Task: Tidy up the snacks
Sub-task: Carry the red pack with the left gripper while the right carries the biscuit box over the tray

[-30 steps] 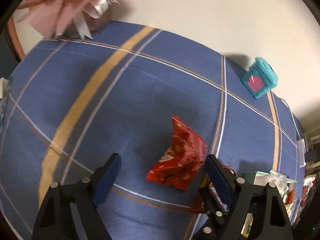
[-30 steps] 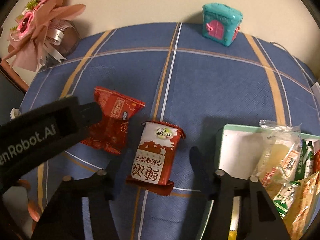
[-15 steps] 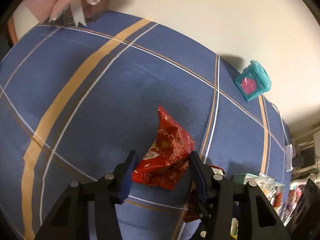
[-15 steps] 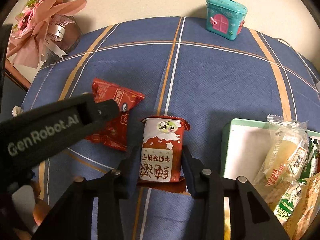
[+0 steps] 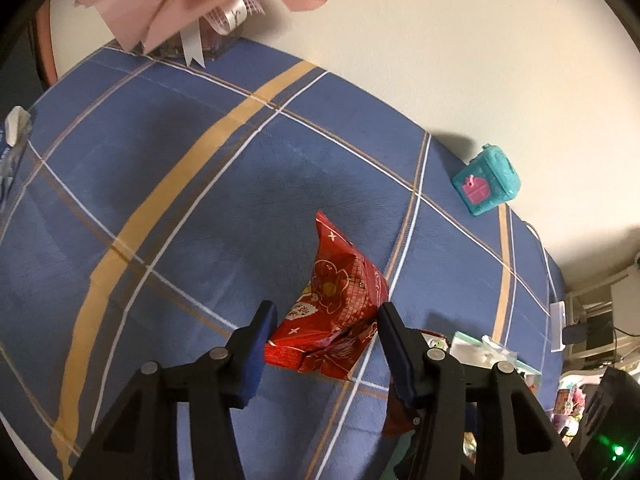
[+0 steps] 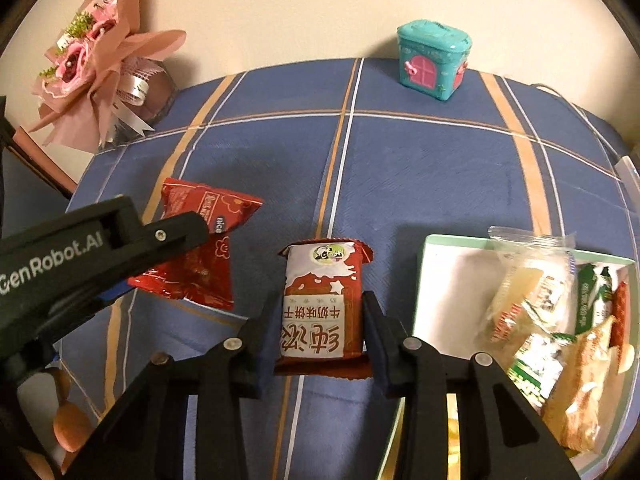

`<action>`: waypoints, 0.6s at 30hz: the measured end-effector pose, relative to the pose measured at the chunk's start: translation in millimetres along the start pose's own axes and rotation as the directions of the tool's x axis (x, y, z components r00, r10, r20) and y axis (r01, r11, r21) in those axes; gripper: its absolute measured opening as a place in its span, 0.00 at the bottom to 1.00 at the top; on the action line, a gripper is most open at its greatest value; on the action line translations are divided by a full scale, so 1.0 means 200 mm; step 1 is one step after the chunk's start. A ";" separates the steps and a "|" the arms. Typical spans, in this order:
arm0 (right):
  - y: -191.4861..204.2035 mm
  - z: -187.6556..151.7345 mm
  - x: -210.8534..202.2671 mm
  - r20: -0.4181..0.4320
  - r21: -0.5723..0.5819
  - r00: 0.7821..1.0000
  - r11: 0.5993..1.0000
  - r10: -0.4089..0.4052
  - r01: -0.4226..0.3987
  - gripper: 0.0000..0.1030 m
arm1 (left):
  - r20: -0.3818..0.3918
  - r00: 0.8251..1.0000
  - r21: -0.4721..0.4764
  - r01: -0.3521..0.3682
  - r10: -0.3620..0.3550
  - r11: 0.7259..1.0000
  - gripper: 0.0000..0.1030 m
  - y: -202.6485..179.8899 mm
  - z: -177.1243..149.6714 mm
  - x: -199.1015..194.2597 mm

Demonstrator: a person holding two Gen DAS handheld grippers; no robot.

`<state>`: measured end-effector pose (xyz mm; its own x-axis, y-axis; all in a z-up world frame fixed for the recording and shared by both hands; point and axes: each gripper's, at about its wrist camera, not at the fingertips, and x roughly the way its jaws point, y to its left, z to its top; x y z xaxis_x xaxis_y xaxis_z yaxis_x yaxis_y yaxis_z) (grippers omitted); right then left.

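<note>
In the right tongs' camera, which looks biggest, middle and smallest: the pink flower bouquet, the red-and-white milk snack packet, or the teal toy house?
1. Pink flower bouquet
2. Red-and-white milk snack packet, though it is closest to the camera, so its real size is unsure
3. Teal toy house

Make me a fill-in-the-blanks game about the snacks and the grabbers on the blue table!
The left gripper holds a crinkly ____ snack bag.
The right gripper holds a packet with a red and ____ wrapper.
The other snacks lie in a ____.
The teal toy house has a ____ door.

Answers: red; white; box; pink
</note>
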<state>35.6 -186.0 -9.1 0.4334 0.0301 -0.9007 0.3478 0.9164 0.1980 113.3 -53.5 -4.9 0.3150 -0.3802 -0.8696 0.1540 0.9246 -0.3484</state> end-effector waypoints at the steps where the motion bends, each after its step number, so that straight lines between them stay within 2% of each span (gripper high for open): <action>1: 0.00 -0.01 -0.03 0.003 0.000 1.000 1.000 0.000 0.000 0.39 | 0.005 1.000 0.007 -0.003 0.003 1.000 0.53 -0.01 -0.01 -0.02; 7: -0.04 -0.04 -0.16 0.025 0.000 1.000 1.000 -0.007 0.007 0.39 | 0.022 1.000 0.028 -0.019 0.018 0.999 0.53 -0.03 -0.08 -0.12; 18: -0.14 -0.17 -0.38 0.057 0.017 0.998 0.999 -0.034 0.033 0.39 | 0.033 0.999 0.093 0.008 -0.011 0.996 0.53 -0.16 -0.27 -0.26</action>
<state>-36.2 -199.8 40.7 0.4680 -0.0235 -0.8834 0.3762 0.9099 0.1751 42.0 -63.0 32.2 0.3440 -0.3909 -0.8537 0.2426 0.9153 -0.3214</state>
